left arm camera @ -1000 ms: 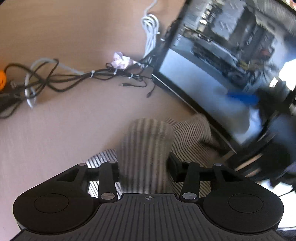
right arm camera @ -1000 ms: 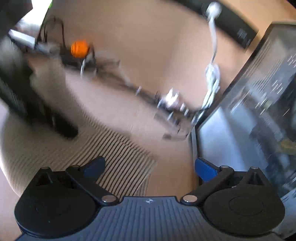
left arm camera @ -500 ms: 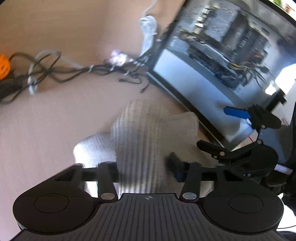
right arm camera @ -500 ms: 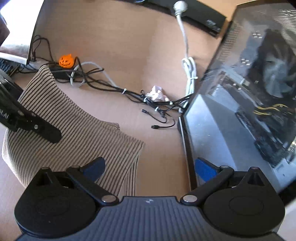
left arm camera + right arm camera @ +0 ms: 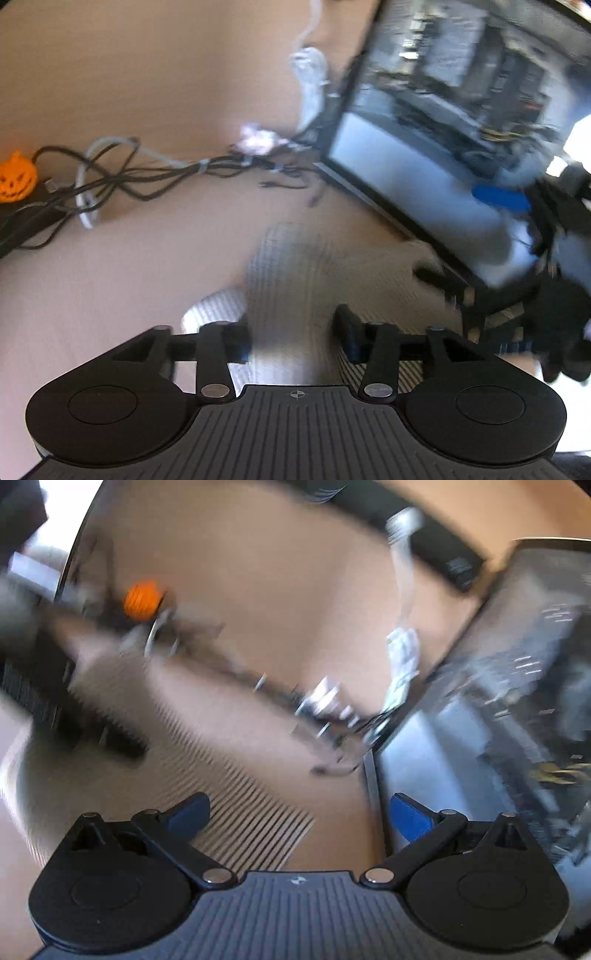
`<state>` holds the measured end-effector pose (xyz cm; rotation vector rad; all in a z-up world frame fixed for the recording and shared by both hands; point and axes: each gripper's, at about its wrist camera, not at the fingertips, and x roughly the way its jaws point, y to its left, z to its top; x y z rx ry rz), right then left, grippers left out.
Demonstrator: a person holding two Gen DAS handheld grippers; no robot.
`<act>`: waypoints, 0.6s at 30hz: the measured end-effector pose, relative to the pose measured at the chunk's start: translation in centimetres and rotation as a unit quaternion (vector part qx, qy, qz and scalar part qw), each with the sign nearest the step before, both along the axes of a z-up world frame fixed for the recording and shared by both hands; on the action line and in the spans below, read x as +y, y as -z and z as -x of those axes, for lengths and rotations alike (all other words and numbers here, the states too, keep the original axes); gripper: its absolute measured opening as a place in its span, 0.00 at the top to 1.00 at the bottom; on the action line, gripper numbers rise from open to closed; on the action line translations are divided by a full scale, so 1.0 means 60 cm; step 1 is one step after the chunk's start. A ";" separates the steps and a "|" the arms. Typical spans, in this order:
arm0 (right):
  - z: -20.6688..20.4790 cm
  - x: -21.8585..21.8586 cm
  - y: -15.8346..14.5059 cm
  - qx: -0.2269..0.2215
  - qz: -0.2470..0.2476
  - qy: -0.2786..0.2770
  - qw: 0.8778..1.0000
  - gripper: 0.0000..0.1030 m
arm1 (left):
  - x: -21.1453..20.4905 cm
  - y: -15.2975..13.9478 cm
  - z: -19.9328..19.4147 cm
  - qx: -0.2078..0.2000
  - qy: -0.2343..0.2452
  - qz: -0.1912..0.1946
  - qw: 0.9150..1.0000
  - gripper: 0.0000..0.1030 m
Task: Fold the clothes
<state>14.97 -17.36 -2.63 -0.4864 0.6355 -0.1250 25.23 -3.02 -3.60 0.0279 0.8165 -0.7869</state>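
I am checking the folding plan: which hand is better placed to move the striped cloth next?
Left, probably. The left tool has the striped cloth between its opening fingers, while the right tool stands wide open with nothing between.

Left gripper (image 5: 291, 334) pointing down over the striped garment (image 5: 295, 266), jaws opening, a raised fold of the cloth standing between the two fingers; contact of the pads blurred, not possible to tell. Right gripper (image 5: 299, 812) hovering just above the right edge of the same garment, jaws standing wide apart, holding nothing, blue fingertips (image 5: 410, 818) showing.
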 end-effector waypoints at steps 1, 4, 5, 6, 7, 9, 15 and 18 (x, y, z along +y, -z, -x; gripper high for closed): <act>-0.003 0.001 0.008 0.000 -0.001 -0.002 1.000 0.00 | 0.002 0.002 -0.005 0.002 -0.005 -0.001 1.000 0.41; -0.010 -0.007 0.014 0.007 -0.023 -0.001 1.000 0.00 | 0.007 0.000 -0.009 0.003 -0.022 -0.010 1.000 0.31; -0.011 -0.012 0.013 0.012 -0.030 -0.001 0.999 0.00 | 0.007 -0.003 -0.007 -0.001 -0.028 -0.016 0.999 0.29; -0.011 -0.014 0.013 0.014 -0.035 -0.001 0.999 0.00 | 0.006 -0.006 -0.005 -0.006 -0.031 -0.022 0.999 0.26; -0.009 -0.014 0.011 0.012 -0.034 -0.004 0.999 0.00 | 0.006 -0.008 -0.002 -0.011 -0.033 -0.027 0.999 0.25; -0.005 -0.012 0.006 0.006 -0.031 -0.009 0.999 0.00 | 0.007 -0.011 0.002 -0.018 -0.037 -0.036 0.998 0.24; 0.000 -0.019 -0.024 -0.024 -0.040 -0.006 0.999 0.00 | -0.007 -0.027 0.018 -0.077 -0.050 -0.086 0.992 0.13; -0.008 -0.028 -0.039 -0.040 -0.041 0.006 0.998 0.00 | -0.012 -0.041 0.025 -0.103 -0.057 -0.100 0.988 0.12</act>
